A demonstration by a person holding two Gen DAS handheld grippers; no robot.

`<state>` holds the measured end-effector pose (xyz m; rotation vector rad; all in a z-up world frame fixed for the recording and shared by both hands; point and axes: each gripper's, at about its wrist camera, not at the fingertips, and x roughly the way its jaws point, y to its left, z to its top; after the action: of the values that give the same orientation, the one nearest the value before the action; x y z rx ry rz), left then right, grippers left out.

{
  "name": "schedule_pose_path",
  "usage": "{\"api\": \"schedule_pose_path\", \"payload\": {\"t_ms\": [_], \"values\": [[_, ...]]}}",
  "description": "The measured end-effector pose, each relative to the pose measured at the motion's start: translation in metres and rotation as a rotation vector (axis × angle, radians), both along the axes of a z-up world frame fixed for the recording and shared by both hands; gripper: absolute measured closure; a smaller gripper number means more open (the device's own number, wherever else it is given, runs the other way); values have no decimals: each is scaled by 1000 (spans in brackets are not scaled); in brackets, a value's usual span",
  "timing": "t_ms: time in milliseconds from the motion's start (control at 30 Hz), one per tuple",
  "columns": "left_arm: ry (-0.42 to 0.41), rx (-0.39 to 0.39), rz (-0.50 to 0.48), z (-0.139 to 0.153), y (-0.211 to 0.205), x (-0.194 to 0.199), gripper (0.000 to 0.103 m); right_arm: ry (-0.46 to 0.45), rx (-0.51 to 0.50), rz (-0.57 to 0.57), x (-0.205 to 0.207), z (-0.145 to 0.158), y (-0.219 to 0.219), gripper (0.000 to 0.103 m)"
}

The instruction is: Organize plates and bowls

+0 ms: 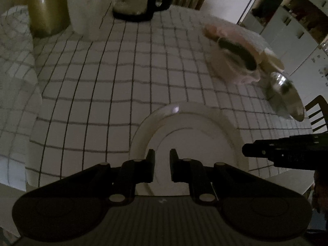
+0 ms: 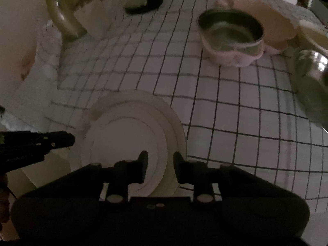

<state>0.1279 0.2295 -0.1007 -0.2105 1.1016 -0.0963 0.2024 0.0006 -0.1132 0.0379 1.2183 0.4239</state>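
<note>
Beneath my left gripper (image 1: 162,164) and right gripper (image 2: 160,167), both slightly parted, empty: stacked white plates (image 2: 127,131) on checked tablecloth (image 2: 225,106).

- Tablecloth (image 2: 205,110): matt checked cloth.
- Plates (image 2: 131,127): smooth white glazed ceramic.
- Steel bowl (image 1: 287,94): shiny metal.
- Jug (image 1: 44,10): glossy gold finish.
- Grippers: matt black plastic.

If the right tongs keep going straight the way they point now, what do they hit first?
Most likely the stack of white plates lying directly under the right tongs; nothing shows between them, though the gap is hard to judge.
</note>
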Motion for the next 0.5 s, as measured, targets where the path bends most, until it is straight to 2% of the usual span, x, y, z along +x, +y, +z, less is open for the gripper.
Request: {"api": "schedule_pose_path", "payload": {"t_ms": [133,200,300,467,500], "values": [[-58,-2,-23,16,-9,1,88,-59,40,-58,-10,20,-11,55],[-86,-1,-33,23,-12,3,83,-91,56,-82,-15,29,-16,36],[-123,-1,-51,33,-20,7,72,-168,49,-114,-23,42,-23,25],[-171,4,-93,48,-36,16,68,-241,45,-158,-27,56,-34,13],[-180,7,-98,51,-39,18,60,-255,39,-163,-28,59,-36,10]]}}
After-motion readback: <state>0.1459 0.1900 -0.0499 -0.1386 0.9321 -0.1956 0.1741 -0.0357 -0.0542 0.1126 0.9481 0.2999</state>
